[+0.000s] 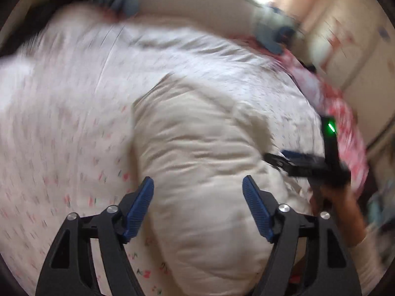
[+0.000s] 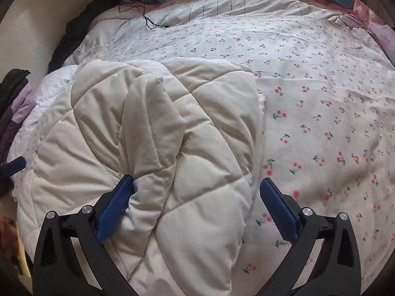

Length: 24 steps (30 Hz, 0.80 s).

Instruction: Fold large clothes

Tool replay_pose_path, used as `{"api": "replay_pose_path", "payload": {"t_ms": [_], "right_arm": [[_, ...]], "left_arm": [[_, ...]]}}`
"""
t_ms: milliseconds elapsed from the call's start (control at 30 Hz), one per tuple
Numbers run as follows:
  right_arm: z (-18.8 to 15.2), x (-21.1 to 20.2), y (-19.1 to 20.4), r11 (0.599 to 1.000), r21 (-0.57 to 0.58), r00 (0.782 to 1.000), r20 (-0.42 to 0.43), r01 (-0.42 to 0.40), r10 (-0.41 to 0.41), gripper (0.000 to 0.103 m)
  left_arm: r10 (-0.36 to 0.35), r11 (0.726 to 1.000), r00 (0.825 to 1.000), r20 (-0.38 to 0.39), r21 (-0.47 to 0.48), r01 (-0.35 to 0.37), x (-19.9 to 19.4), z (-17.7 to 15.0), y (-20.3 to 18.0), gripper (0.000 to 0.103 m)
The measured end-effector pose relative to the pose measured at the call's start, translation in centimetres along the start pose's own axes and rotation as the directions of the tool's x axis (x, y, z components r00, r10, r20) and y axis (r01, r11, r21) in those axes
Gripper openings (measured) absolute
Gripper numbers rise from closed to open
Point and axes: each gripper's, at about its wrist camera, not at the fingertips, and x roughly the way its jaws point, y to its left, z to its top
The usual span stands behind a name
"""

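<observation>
Step in hand, as I judge it: a fold pass on the cream quilted jacket (image 2: 158, 153), which lies bunched on the bed (image 2: 321, 123), over the cherry-print cover, toward the near edge. One padded length, probably a sleeve, lies across the body of the garment; the bulk looks partly gathered, not yet a tidy stack.

Left tool (image 1: 198, 207): jaws stand wide, nothing between the pads. It hangs above the jacket (image 1: 197, 148), angled downward. The left wrist view is heavily smeared, so I cannot fix finer detail there.

Right tool (image 2: 197, 207): jaws wide apart. The left pad rests against the sleeve's padded fold; the other pad is well clear over the bed cover. No grip is made. In the left wrist view this tool (image 1: 284, 160) appears at the garment's right edge, carried by a hand (image 1: 330, 197) with forearm extending toward the lower right.

Next move, in my estimate: each tool must settle on an edge or corner, close firmly through thick padding, then carry it across. Slippage of bulky fabric is the main risk.
</observation>
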Motion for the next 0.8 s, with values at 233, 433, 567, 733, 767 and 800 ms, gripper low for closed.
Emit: {"api": "replay_pose_path", "payload": {"t_ms": [233,433,567,733,767,800], "right_arm": [[-2.8,1.5,-2.6,0.96,0.235,0.988,0.039,-0.152,0.147,0.097],[-4.0,1.7,-1.3,0.886,0.296,0.931,0.192,-0.357,0.311,0.097],[-3.1,3.0,3.4,0.851,0.227,0.88,0.174,-0.473,0.443,0.097],[-3.5,4.2,6.2,0.942,0.094,0.947,0.037,-0.322,0.32,0.097],[-3.5,3.7,5.8,0.95,0.093,0.955,0.027,-0.297,0.295,0.097],[-3.4,2.5,5.7,0.967,0.073,0.97,0.031,-0.243,0.242,0.097]], "left_arm": [[-0.346,0.896,0.929,-0.13,-0.34,0.286,7.7,-2.5,4.7,0.097],[-0.223,0.973,0.973,-0.063,-0.082,0.218,3.6,-1.3,-0.1,0.088],[-0.045,0.998,0.999,-0.026,0.051,0.046,-1.8,-0.7,0.2,0.088],[0.085,0.996,0.985,-0.15,-0.029,-0.09,0.1,-3.6,5.4,0.09],[0.086,0.995,0.987,-0.139,-0.034,-0.092,0.3,-3.8,5.4,0.092],[0.098,0.994,0.987,-0.127,-0.03,-0.103,0.4,-3.9,5.1,0.092]]}}
